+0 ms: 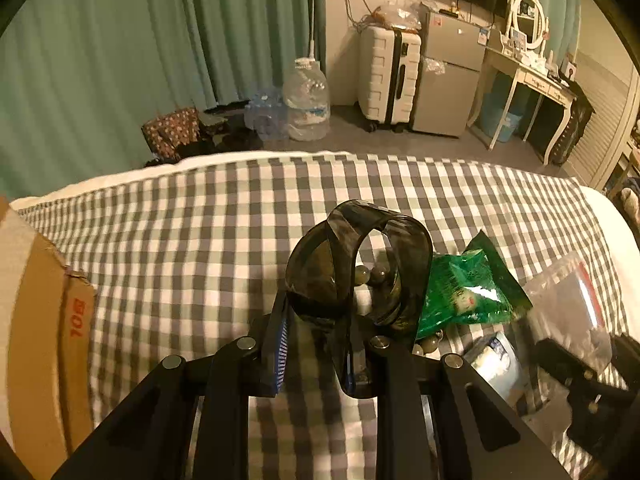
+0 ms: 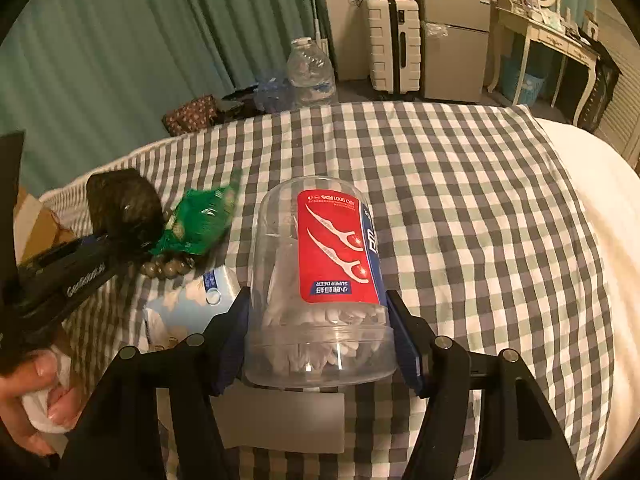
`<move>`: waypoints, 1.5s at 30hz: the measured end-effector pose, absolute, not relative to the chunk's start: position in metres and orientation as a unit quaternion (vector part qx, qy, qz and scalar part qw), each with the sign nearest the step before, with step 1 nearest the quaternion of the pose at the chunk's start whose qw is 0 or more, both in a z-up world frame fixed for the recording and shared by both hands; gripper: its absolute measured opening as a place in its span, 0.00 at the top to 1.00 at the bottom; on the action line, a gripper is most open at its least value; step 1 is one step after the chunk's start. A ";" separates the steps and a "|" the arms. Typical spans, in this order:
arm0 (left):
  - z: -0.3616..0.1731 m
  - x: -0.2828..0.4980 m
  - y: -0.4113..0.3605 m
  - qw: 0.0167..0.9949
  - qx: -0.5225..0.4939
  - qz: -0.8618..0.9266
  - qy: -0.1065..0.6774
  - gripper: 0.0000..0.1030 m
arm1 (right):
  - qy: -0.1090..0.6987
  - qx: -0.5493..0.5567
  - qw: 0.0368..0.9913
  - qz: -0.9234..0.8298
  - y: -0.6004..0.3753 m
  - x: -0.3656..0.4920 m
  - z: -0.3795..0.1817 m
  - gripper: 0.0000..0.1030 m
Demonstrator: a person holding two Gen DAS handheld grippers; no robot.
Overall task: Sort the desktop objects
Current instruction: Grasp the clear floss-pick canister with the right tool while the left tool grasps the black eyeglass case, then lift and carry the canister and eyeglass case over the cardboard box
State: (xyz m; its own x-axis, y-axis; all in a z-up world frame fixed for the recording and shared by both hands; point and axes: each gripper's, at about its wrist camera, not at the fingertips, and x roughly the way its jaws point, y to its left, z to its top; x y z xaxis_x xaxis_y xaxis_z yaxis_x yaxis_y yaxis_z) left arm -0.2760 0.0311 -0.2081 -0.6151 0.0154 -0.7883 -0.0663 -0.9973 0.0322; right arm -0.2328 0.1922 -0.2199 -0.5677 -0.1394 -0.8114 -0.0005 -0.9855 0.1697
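My left gripper [image 1: 316,344] is shut on a pair of dark sunglasses [image 1: 356,268] and holds them above the checked bedspread [image 1: 200,240]. My right gripper [image 2: 320,340] is shut on a clear jar of floss picks with a red label [image 2: 324,280], held above the bedspread [image 2: 460,220]. A green snack packet [image 1: 468,292] lies just right of the sunglasses, with a bead bracelet [image 1: 430,344] beside it. In the right wrist view the left gripper [image 2: 68,276], the sunglasses [image 2: 120,204], the green packet [image 2: 200,220] and the beads [image 2: 168,268] are at the left.
A cardboard box [image 1: 44,328] stands at the left bed edge. A tissue pack [image 1: 496,364] and a clear zip bag [image 1: 568,312] lie at the right. The tissue pack [image 2: 188,304] is left of the jar. Water bottles, a suitcase and a fridge stand on the floor beyond.
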 end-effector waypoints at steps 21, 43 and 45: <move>-0.094 -0.209 0.020 0.017 -0.351 0.936 0.037 0.79 | -0.091 0.343 0.059 -0.933 0.199 -0.192 -0.110 0.39; -0.013 -0.096 -0.047 0.010 -0.255 0.967 0.028 0.79 | -0.065 0.237 0.039 -0.969 0.160 -0.081 -0.032 0.39; -0.013 -0.090 -0.054 -0.007 -0.242 0.970 0.025 0.79 | -0.065 0.234 0.036 -0.969 0.155 -0.080 -0.030 0.39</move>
State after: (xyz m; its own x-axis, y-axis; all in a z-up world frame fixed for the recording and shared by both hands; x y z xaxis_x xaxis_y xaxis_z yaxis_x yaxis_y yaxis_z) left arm -0.0899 -0.0544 -0.0129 -0.8828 -0.0264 -0.4690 0.0020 -0.9986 0.0524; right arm -0.0799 0.1551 -0.0302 -0.8881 -0.1001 -0.4486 0.0398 -0.9891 0.1420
